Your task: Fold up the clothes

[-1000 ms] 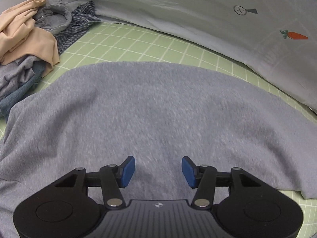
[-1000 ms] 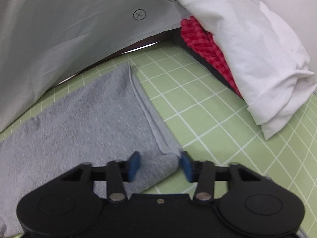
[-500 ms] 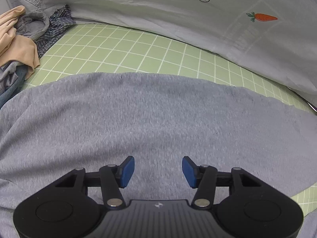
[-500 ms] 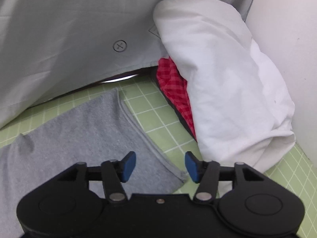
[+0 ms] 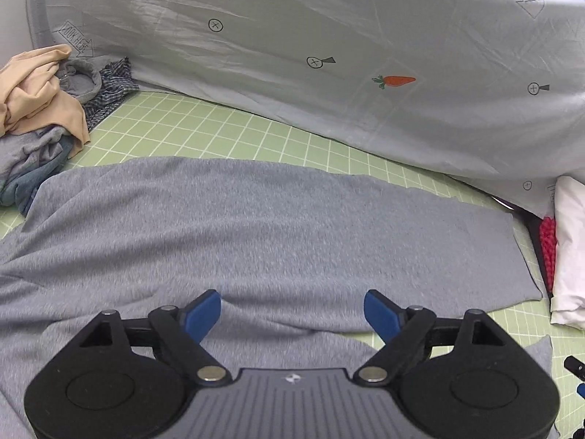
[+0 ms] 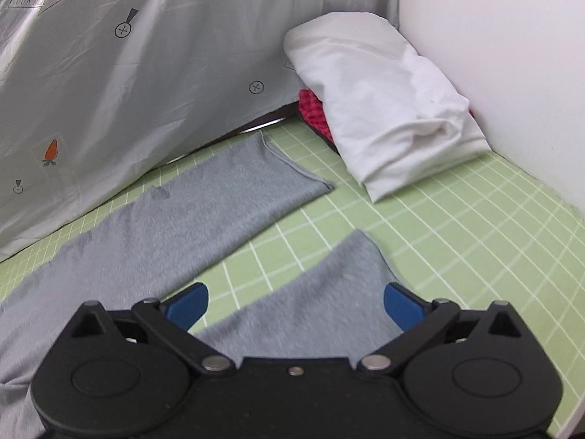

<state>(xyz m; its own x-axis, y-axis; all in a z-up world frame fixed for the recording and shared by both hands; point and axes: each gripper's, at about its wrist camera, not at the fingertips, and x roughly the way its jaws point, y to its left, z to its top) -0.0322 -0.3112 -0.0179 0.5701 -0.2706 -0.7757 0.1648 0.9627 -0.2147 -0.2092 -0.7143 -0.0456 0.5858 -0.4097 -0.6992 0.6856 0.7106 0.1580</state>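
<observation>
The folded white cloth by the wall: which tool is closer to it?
Right. The right tool faces the white cloth across a short stretch of green mat; the left tool sees it only at its far right edge.

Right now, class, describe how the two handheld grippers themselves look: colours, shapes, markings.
Left gripper: black linkage arms with silver pivot pins, two round black discs, blue finger pads, ribbed grey centre plate bearing a small white logo. Right gripper: same black build and blue pads, plain black centre with one silver screw.

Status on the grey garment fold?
Done: grey garment lies spread flat on the green mat, both legs apart. In hand: nothing; left tool and right tool are open above it. Left: every fold, plus the clothes heap.
</observation>
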